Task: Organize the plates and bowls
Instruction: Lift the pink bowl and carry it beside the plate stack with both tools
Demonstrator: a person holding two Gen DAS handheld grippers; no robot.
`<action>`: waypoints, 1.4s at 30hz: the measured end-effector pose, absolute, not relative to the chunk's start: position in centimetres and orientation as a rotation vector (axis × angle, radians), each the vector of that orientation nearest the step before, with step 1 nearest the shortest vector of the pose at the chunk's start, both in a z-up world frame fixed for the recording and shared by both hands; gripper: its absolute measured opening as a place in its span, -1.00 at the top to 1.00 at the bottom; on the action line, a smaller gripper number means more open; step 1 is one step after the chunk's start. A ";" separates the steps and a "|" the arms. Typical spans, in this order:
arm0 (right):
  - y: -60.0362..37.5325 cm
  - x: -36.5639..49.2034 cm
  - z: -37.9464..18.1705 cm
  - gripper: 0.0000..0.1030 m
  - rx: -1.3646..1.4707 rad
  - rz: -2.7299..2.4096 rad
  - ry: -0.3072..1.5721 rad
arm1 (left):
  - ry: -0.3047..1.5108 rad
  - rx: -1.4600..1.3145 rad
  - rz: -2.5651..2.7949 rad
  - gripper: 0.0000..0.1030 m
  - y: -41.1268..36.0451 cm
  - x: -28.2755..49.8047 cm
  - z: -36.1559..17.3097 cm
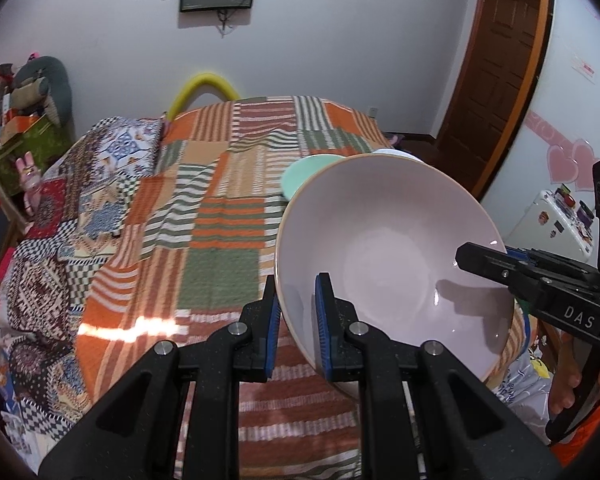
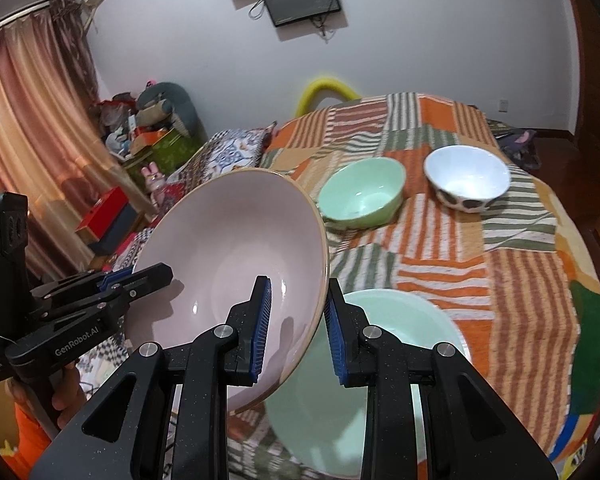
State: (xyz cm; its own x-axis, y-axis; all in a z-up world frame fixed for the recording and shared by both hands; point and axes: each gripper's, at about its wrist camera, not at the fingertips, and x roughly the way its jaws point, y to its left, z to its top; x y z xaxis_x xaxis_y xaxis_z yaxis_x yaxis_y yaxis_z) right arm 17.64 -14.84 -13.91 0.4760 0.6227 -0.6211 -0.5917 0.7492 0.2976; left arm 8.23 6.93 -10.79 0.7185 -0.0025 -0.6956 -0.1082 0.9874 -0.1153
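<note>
We are holding the pink bowl (image 2: 236, 256) tilted, both grippers (image 1: 296, 320) (image 2: 298, 328) clamped on opposite rims; uneven lifting risks slipping onto the green plate (image 2: 400, 344).

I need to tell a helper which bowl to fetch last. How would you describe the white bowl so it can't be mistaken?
Look at the bed with the striped patchwork blanket. Toward its far end two small bowls sit side by side; the white bowl is the right one, beside the green bowl. Only it has dark spots around its outside.
</note>
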 end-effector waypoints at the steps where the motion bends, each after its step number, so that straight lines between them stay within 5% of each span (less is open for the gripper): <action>1: -14.4 17.6 -14.0 0.52 0.038 0.749 0.781 | 0.769 -0.156 0.067 0.69 7.3 7.9 -10.9; 42: -4.8 16.5 -22.7 0.52 -0.156 0.818 1.052 | 0.992 -0.304 0.200 0.69 15.3 5.5 -22.1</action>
State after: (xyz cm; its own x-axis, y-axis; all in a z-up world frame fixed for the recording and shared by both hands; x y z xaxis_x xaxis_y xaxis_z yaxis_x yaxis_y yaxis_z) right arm 16.54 -4.78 -22.70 0.2370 0.5235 -0.8184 -0.6643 0.7020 0.2567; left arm 5.52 15.28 -22.06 0.5341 0.0274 -0.8450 -0.3022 0.9397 -0.1605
